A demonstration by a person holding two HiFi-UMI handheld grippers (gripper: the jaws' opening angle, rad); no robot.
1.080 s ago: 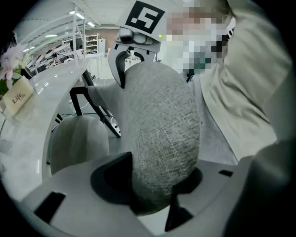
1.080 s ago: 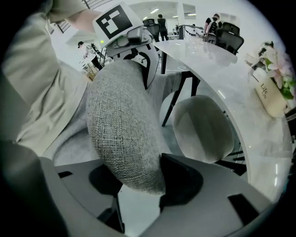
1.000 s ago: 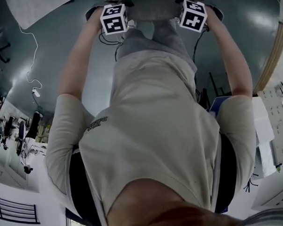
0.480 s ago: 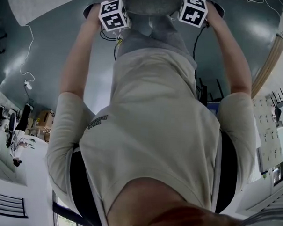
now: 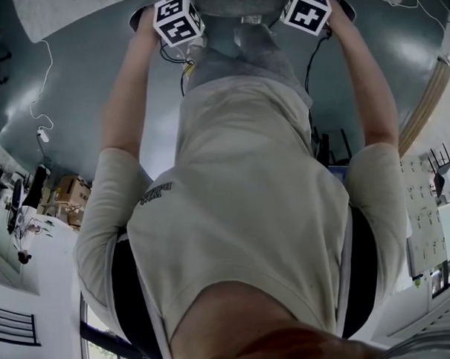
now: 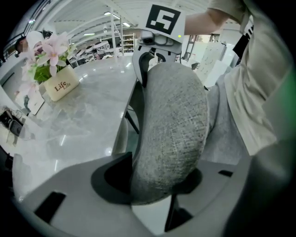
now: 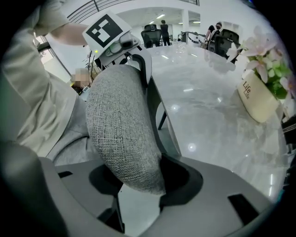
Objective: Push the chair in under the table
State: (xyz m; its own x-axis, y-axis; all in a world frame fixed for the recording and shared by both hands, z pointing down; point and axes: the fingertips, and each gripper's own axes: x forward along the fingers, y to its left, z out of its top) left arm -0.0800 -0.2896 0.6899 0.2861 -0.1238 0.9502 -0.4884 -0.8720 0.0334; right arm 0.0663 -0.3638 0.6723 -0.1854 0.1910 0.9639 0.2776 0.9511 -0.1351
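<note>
Chair back [image 6: 171, 134]: padded, soft over stiff frame; left gripper [image 6: 155, 187], right gripper [image 7: 138, 180] clamped on top edge, by table [image 7: 217, 115] edge.

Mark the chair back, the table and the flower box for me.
chair back [image 6: 173, 129]: left gripper view, middle of its grey fabric.
table [image 6: 88, 129]: left gripper view, bare stretch of the marble top.
flower box [image 7: 256, 99]: right gripper view, its printed front wall.

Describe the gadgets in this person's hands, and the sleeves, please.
The left gripper and right gripper are pale grey plastic with broad fingers lined in black. Each carries a white cube printed with black square markers, and black cables trail off them. The person wears a beige short-sleeved shirt.
</note>
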